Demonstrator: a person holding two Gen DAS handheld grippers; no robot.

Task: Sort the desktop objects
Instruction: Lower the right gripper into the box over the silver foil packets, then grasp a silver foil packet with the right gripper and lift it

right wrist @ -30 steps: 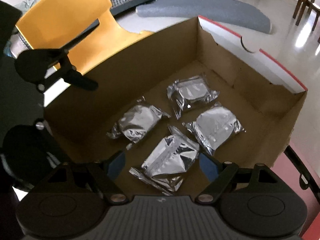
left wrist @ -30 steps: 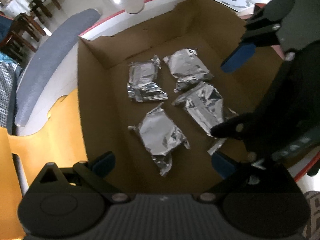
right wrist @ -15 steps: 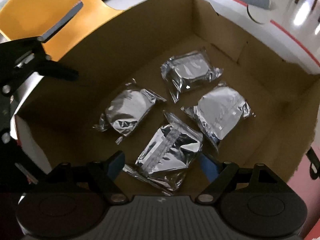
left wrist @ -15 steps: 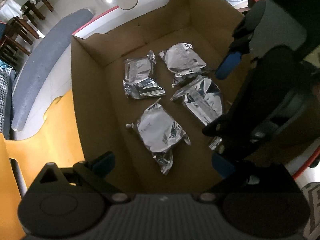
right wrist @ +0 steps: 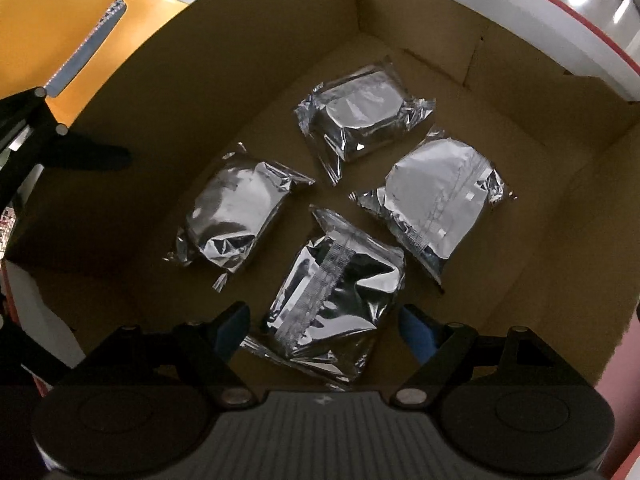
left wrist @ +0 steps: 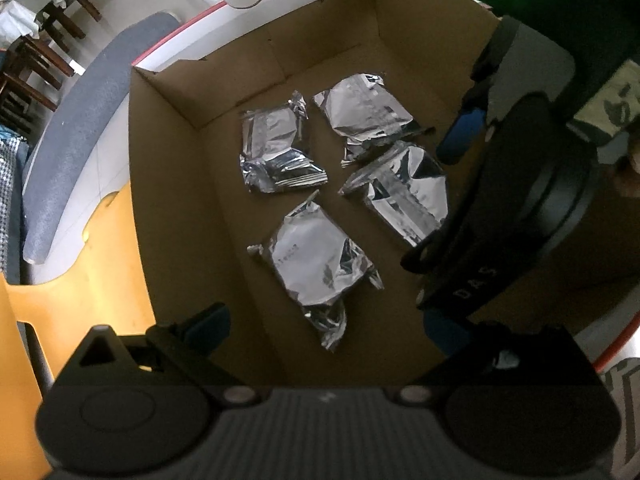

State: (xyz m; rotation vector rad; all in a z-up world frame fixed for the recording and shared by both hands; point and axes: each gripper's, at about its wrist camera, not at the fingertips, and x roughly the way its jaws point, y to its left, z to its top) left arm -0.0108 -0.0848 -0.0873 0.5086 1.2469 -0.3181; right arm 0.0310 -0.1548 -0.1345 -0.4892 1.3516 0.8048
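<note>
The right claw (right wrist: 322,330) points steeply down into the cardboard box (right wrist: 248,80), jaws wide apart astride the nearest foil packet (right wrist: 340,280) without pressing it. The left claw (left wrist: 326,326) hangs open over another packet (left wrist: 316,256), holding nothing. Four packets lie on the box floor

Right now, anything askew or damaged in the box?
Nothing damaged or spilled. Four foil pouches lie flat and loose on the floor of the cardboard box, each at a different angle. The nearest pouch sits seam-up between the open right claw fingers, untouched. All pouches look sealed, just crinkled.
</note>
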